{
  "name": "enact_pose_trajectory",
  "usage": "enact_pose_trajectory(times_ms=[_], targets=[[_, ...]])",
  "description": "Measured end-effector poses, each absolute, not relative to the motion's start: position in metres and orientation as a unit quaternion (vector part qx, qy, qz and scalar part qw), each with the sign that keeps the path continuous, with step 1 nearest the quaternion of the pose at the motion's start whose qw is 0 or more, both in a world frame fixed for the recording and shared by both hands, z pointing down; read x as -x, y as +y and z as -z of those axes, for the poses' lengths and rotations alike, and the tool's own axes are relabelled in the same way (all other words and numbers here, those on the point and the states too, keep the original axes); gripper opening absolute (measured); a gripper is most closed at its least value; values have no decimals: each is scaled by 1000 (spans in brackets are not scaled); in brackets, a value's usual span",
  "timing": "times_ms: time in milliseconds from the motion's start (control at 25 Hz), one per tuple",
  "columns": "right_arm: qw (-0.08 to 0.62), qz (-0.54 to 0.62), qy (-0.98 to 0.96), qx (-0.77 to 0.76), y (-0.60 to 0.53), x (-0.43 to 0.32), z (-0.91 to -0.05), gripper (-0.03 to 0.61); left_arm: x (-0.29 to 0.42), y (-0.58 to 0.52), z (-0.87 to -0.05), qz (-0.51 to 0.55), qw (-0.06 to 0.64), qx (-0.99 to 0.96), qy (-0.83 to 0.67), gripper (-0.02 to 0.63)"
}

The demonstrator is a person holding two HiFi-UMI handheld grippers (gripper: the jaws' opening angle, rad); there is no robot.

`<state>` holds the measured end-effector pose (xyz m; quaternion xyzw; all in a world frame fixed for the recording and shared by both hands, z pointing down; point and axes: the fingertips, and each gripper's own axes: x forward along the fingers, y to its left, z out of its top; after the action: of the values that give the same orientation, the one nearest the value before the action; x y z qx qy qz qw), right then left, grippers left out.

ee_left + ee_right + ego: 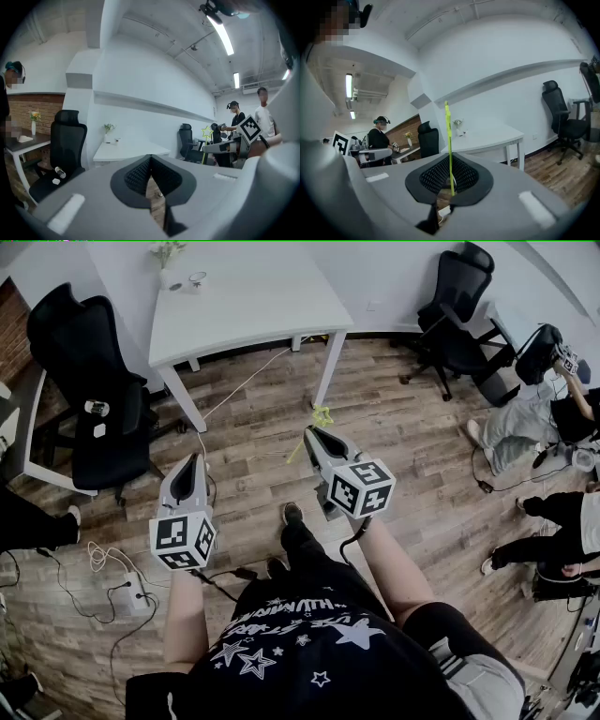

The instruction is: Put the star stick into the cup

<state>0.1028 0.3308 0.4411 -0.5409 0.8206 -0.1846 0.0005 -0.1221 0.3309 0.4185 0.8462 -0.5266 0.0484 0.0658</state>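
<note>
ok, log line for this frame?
right gripper: shut on star stick | left gripper: shut, empty | phase: stick held, not yet placed

White table (253,296) (small vase (170,268) on top)

Both arms reach forward, the bare left forearm (185,615) and right forearm (394,568) each ending in tongs that point away. The left tongs (194,460) have their jaws pressed together, holding nothing. The right tongs (314,434), slightly farther out, are clamped on the thin star stick (449,150).
</note>
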Motion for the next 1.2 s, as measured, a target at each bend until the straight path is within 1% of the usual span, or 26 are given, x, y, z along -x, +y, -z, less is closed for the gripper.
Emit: enact_pose_trajectory(times_ms=[360,680,960,1200], targets=[[1,188,820,540,324,-102,-444,29,123,325,-418,-50,64,-846,-527,3],[-9,196,820,538,297,-103,-454,29,123,297,-430,-57,80,-841,-532,3],[5,188,830,525,240,-111,-449,31,115,245,-426,-59,70,-837,-540,3],[15,180,849,497,165,-130,-443,31,93,180,-421,-62,51,-827,-556,3]])
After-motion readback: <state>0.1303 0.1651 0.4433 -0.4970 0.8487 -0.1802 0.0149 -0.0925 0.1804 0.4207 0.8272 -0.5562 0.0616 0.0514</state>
